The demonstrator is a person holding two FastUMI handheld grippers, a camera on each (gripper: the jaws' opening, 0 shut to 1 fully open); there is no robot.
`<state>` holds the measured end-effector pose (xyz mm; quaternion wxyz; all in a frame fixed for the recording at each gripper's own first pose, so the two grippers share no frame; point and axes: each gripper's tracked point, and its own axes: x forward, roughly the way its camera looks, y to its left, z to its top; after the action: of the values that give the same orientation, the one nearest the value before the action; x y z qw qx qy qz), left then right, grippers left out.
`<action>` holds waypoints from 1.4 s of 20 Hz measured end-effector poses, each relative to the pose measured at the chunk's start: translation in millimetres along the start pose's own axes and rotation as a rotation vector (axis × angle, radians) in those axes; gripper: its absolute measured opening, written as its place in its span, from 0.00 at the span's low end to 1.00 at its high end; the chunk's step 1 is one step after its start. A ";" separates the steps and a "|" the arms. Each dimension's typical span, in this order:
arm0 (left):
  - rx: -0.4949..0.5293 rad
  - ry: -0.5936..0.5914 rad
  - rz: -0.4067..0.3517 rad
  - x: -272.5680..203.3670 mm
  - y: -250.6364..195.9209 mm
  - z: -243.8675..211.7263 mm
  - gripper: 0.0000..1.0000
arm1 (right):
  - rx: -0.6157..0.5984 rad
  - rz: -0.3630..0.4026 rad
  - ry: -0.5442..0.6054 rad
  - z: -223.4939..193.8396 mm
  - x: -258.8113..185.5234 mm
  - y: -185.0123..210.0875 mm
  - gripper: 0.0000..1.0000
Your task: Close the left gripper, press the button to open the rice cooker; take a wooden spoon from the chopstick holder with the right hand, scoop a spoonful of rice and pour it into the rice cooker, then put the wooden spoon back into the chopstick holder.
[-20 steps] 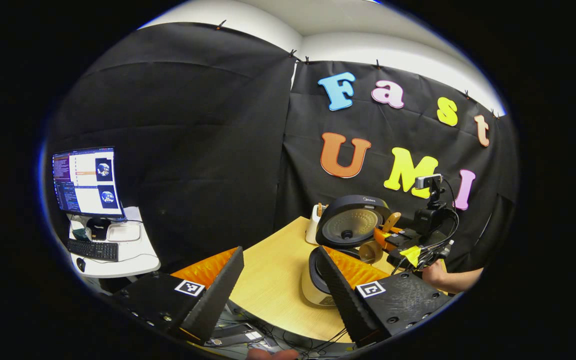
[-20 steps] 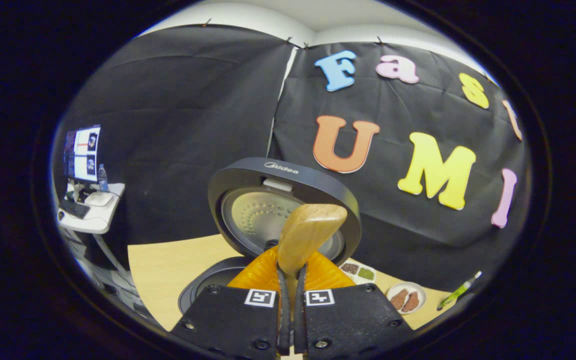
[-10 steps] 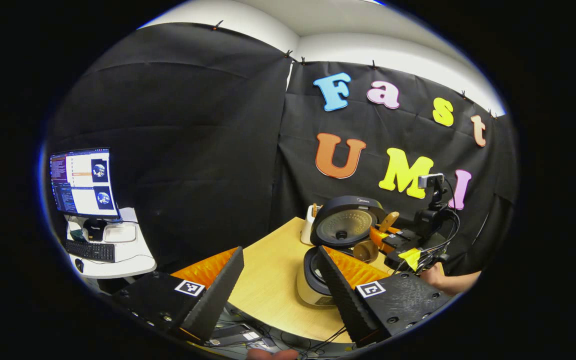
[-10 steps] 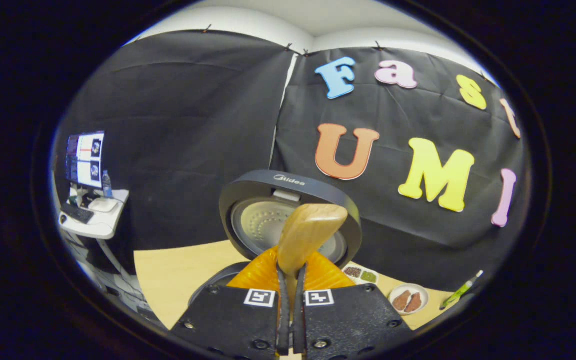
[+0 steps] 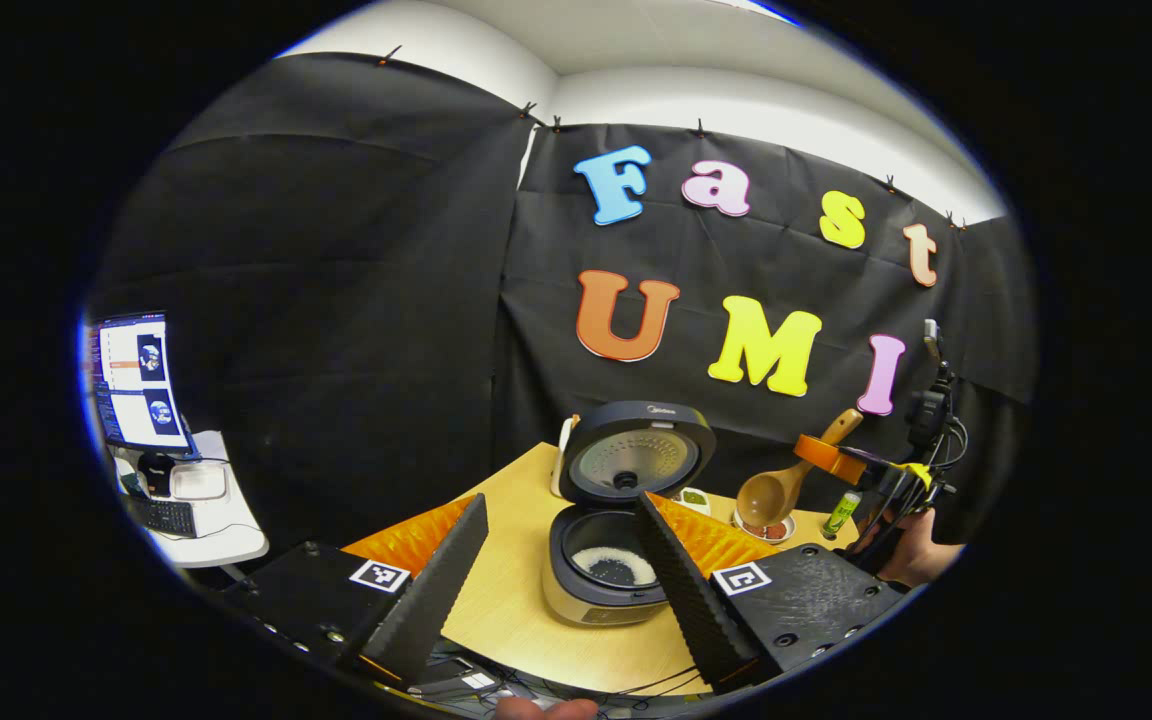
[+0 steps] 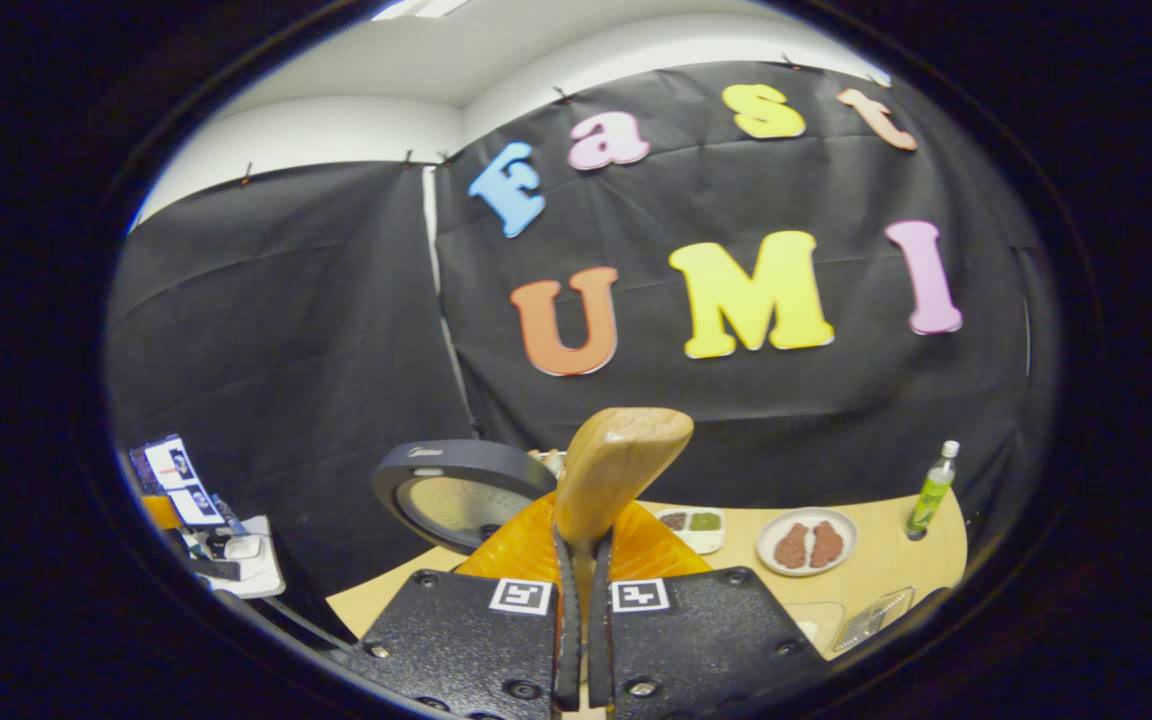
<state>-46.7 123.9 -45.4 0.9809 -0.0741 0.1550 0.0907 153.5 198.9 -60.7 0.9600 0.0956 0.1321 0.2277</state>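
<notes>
The rice cooker stands open on the wooden table, its lid upright and a little white rice in the pot. My left gripper is open in front of it, holding nothing. To the right of the cooker, my right gripper holds the wooden spoon tilted, bowl low and off to the cooker's right. In the right gripper view my right gripper is shut on the spoon's handle, with the cooker lid to its left. A white chopstick holder peeks out behind the lid.
A plate with brown pieces, a small dish of seasonings, a green bottle and a clear box sit on the table's right side. A side desk with a monitor and keyboard stands far left.
My right gripper has carried the spoon from over the cooker out to the right and tipped it. The left gripper view has swung, and the pot with rice has come into sight.
</notes>
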 end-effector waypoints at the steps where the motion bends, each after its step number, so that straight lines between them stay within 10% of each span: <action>1: 0.007 -0.001 -0.015 3.7 -7.9 1.0 0.95 | 0.015 -0.048 -0.006 3.9 -10.6 -27.0 0.08; 11: 0.042 0.013 -0.043 20.9 -55.6 -0.2 0.95 | 0.108 -0.436 0.070 -47.3 -77.5 -283.0 0.08; 28: 0.050 0.030 0.009 20.3 -81.5 8.9 0.95 | 0.264 -0.513 0.222 -186.9 -33.6 -378.1 0.12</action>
<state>-8.8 49.3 -34.0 0.9796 -0.0503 0.1724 0.0903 224.7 -125.6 -322.8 0.9451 0.1577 0.2844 -0.0321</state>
